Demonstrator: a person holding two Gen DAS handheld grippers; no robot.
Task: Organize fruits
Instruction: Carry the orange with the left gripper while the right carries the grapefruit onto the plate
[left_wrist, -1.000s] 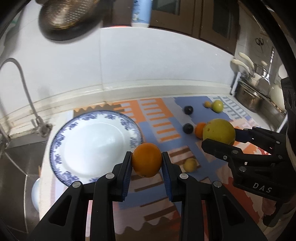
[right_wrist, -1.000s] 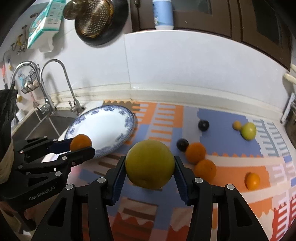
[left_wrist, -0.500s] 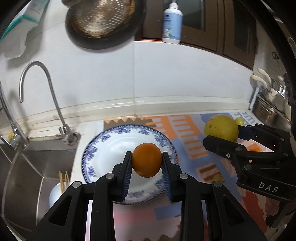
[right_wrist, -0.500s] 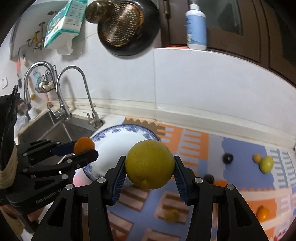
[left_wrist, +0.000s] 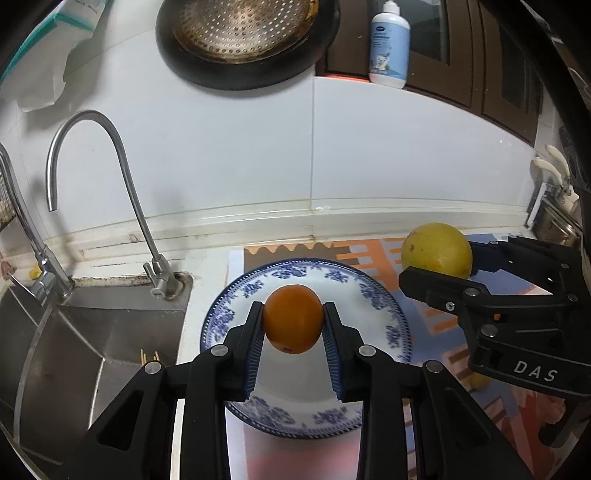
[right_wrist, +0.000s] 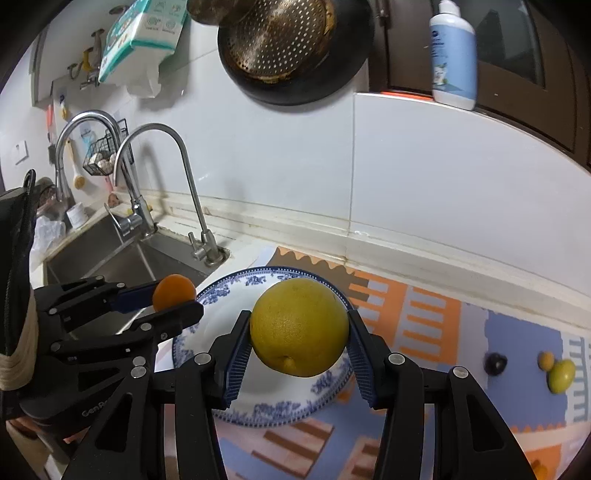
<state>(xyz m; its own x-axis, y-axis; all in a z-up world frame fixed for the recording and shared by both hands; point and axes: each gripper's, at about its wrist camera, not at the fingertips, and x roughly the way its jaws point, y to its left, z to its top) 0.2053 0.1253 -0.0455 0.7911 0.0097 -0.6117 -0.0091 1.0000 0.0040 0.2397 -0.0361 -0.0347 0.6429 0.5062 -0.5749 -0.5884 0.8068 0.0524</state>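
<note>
left gripper (left_wrist: 293, 325) pinches round orange (left_wrist: 293, 318) | right gripper (right_wrist: 299, 338) pinches large yellow citrus (right_wrist: 299, 326) | both above blue-patterned white plate (left_wrist: 373, 295), for placing

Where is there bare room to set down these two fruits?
The blue-rimmed plate is bare inside its rim, under the orange and the yellow fruit. The mat right of it is also open. It gets crowded toward the dark fruit and green fruit.

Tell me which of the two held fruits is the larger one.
The yellow grapefruit, clamped in the right tool, is the larger; the orange in the left tool is clearly smaller and deep orange.
</note>
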